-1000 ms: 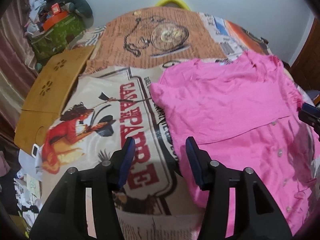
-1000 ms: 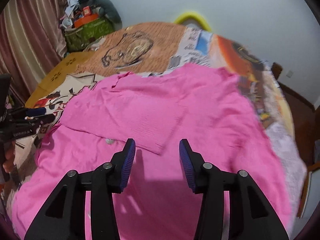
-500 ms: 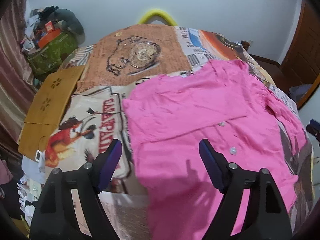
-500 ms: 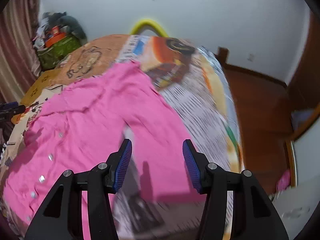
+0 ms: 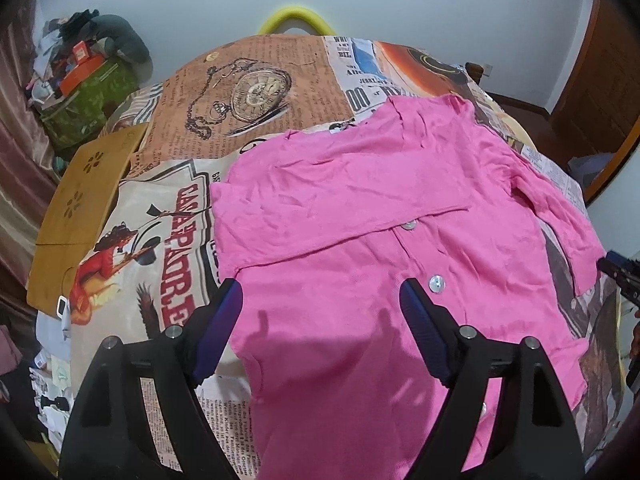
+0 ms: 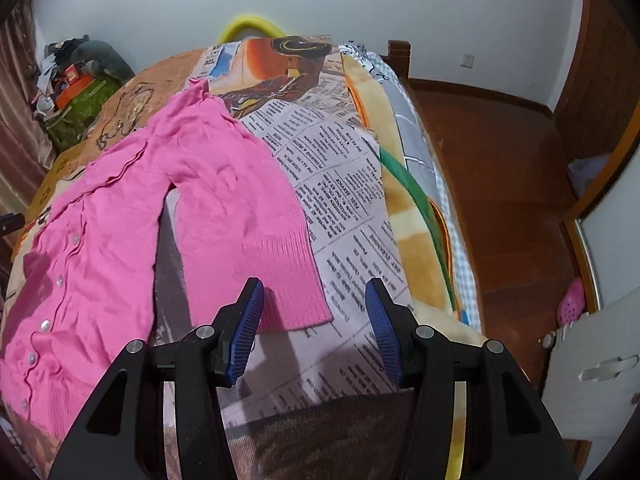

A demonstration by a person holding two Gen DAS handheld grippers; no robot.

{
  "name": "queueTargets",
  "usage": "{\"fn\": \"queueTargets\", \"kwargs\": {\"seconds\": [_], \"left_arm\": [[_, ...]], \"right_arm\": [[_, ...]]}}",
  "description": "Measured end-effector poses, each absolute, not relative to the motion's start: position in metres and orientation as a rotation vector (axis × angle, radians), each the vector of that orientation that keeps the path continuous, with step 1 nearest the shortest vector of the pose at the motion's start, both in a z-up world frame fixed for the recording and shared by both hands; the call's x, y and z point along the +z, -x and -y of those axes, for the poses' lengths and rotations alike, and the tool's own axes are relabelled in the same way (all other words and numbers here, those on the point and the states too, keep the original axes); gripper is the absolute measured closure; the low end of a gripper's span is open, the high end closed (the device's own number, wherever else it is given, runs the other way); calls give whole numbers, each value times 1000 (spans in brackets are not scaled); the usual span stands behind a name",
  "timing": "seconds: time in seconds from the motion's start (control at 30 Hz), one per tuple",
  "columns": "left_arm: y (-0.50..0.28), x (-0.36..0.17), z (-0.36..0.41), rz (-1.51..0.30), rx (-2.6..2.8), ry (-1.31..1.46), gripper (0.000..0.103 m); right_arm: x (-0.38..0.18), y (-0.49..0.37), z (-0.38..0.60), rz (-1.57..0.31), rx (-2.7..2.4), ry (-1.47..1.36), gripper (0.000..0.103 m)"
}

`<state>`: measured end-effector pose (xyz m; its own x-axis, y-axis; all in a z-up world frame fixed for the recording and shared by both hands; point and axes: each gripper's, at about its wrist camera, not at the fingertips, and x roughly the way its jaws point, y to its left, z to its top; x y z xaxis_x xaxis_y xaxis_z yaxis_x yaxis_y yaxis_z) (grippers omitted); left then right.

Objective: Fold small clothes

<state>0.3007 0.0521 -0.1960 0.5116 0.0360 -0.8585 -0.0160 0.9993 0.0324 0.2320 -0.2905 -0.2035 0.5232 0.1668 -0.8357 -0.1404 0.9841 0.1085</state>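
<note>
Pink cardigan (image 5: 384, 248) lies flat on the bed, on top of the newspaper-print bedspread (image 5: 256, 92), buttons facing up. One sleeve is already folded across the chest; its cuff edge sits just above the top visible button (image 5: 409, 224).

Our left tool (image 5: 320, 312) hangs over the lower body of the cardigan, jaws released and spread wide after just opening up. Fabric shows between the pads but nothing is pinched.

Our right tool (image 6: 314, 316) is over the other sleeve (image 6: 248, 216), which lies stretched out toward the bed edge, apart from the cardigan's body. The ribbed cuff (image 6: 296, 304) sits between the blue pads (image 6: 249, 322) in view, nearer the left-hand one. The jaws have just been opening a bit; they're released and grip nothing.

In the left wrist view, the tip of the right tool (image 5: 620, 272) pokes in at the right border, beside that cuff.

Wood floor (image 6: 500, 160) to the right of the bed.
</note>
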Motion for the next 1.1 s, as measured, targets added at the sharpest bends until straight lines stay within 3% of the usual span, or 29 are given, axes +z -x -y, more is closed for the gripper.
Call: {"fn": "queueTargets", "kwargs": {"seconds": [0.17, 0.27, 0.5, 1.1], "left_arm": [[-300, -199, -47, -1034, 16, -35, 23], [-299, -200, -47, -1035, 12, -30, 23], [-295, -196, -50, -1016, 7, -21, 23], [-300, -190, -82, -983, 17, 19, 23]], "right_arm": [[-207, -230, 286, -980, 181, -23, 51], [-211, -226, 277, -988, 161, 73, 58], [-199, -228, 280, -989, 180, 55, 94], [-99, -278, 186, -795, 425, 22, 96]]}}
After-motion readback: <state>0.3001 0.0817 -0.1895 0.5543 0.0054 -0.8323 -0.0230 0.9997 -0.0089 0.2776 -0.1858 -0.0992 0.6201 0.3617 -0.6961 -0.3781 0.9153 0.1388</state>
